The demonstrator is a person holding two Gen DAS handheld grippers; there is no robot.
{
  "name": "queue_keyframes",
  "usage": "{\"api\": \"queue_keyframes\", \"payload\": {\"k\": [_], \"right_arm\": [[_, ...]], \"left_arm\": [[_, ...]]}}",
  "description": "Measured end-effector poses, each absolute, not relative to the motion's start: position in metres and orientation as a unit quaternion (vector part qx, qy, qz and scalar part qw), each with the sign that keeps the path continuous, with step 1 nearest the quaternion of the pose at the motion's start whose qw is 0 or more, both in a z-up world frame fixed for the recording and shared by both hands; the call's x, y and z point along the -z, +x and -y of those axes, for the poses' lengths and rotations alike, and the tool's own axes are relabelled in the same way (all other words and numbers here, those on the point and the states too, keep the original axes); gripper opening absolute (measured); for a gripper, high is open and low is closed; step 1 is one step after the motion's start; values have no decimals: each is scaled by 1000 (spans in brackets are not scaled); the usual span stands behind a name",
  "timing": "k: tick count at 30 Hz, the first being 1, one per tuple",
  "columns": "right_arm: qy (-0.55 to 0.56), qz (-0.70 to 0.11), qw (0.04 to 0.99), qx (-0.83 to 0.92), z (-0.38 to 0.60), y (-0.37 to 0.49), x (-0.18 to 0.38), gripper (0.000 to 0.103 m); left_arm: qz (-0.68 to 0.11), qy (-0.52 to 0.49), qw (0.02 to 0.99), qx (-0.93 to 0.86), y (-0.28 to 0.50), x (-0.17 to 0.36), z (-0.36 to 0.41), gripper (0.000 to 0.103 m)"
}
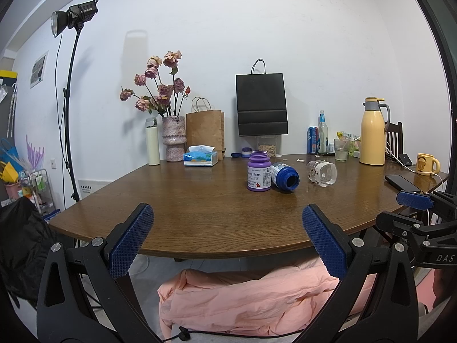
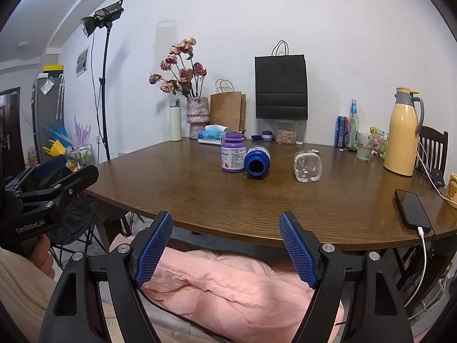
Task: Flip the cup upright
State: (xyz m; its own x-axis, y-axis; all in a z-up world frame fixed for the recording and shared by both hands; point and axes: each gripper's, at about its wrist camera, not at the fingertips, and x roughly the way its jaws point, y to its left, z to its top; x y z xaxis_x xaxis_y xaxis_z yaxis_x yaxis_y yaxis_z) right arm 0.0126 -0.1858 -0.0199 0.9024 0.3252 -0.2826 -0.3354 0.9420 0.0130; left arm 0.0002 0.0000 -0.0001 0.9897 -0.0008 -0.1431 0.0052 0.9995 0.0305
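Right wrist: one cup (image 2: 307, 166) sideways, two bottles (image 2: 232, 155).

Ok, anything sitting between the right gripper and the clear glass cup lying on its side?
Nothing: in the right wrist view, only bare brown wooden table lies between the open right gripper and the clear glass cup. The tipped blue bottle lies left of that line.

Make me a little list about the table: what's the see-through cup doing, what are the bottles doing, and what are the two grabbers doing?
cup: clear cup lies on its side on the table, not upright
purple bottle: stands upright, no lid
blue bottle: lies on its side beside the purple one, mouth toward the cameras
left gripper: jaws open, empty, at the near table edge
right gripper: jaws open, empty, at the near table edge
phone: flat on the table's right side, cable plugged in
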Motion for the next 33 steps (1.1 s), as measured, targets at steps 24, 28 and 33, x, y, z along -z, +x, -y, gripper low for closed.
{"api": "queue_keyframes", "payload": {"k": [24,28,33], "right_arm": [[-17,-142,975,-169,185,12,25,82],[-17,-142,975,-169,184,11,26,82],[-9,-157,976,-153,192,27,25,82]], "left_arm": [[-72,16,997,2,0,0,0,103],[-72,16,997,1,1,0,0,103],[-81,27,996,1,3,-3,0,103]]}}
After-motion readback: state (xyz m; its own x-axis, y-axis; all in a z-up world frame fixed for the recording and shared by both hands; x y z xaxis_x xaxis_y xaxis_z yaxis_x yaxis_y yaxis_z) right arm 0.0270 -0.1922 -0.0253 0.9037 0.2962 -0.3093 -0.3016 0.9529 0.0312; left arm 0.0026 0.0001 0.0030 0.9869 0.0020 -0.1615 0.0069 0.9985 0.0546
